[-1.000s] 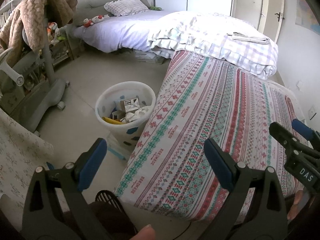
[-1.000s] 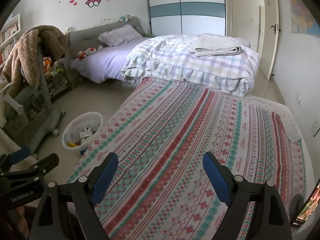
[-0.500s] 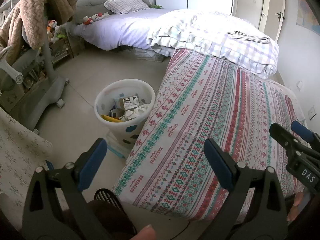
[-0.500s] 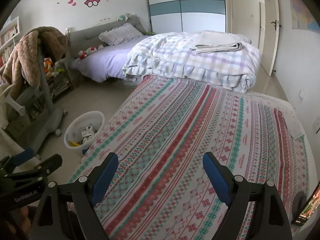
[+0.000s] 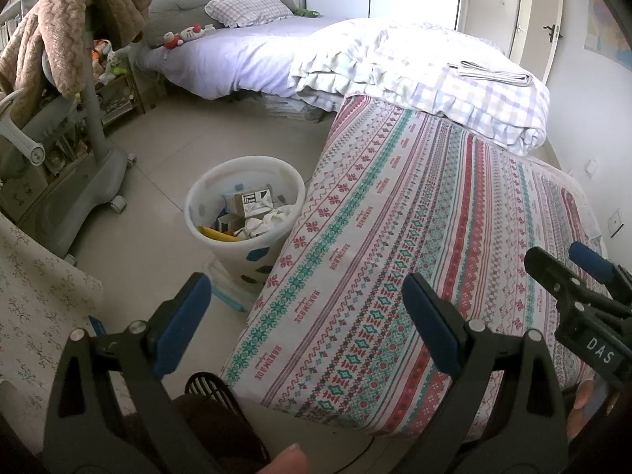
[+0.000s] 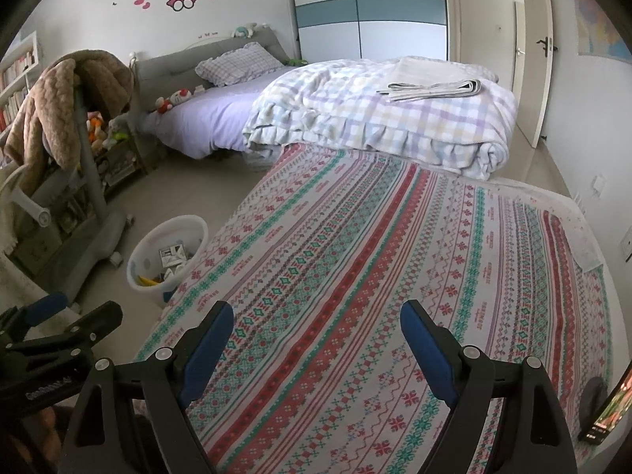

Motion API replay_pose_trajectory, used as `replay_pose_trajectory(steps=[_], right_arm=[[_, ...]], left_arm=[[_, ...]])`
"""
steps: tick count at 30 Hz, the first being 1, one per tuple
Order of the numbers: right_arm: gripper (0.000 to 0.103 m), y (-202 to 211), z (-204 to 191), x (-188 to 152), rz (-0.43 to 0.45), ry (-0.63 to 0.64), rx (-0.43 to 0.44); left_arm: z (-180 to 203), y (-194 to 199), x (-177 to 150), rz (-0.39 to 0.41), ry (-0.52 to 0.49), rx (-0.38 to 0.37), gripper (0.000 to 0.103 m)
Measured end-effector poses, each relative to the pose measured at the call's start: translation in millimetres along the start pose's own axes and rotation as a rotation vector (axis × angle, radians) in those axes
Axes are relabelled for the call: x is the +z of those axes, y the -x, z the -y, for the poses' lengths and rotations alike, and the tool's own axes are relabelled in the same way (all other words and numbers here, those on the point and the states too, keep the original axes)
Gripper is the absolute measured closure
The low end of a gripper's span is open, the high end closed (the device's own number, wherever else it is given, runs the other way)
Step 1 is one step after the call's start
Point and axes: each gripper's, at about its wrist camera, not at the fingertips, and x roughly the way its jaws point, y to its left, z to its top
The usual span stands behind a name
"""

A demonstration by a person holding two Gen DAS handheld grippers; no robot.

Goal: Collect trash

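A white trash bin (image 5: 252,262) stands on the floor against the left side of the bed, also in the right wrist view (image 6: 136,264). It holds a small cardboard box (image 5: 249,201), crumpled paper (image 5: 272,219) and something yellow (image 5: 215,234). My left gripper (image 5: 304,300) hovers open over the bed's near corner, just right of the bin, with nothing between its blue pads. My right gripper (image 6: 318,320) hangs open above the patterned sheet (image 6: 375,256), also with nothing in it. Each gripper shows at the edge of the other's view: right gripper (image 5: 559,254), left gripper (image 6: 85,306).
A folded checked quilt (image 5: 434,67) with papers on it lies at the bed's far end. A grey wheeled chair under a brown blanket (image 5: 59,39) stands left of the bin. A phone (image 6: 604,414) lies at the bed's near right edge. Blue paper (image 5: 225,296) lies under the bin.
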Motion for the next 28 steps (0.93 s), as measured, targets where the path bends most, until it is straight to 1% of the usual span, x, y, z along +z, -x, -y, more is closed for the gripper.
replay_pose_trajectory(steps=[28], right_arm=[[0.015, -1.9, -0.6, -3.4, -0.011, -0.003, 0.007]], left_arm=[[-0.1, 0.2, -0.3, 0.000, -0.001, 0.001, 0.006]])
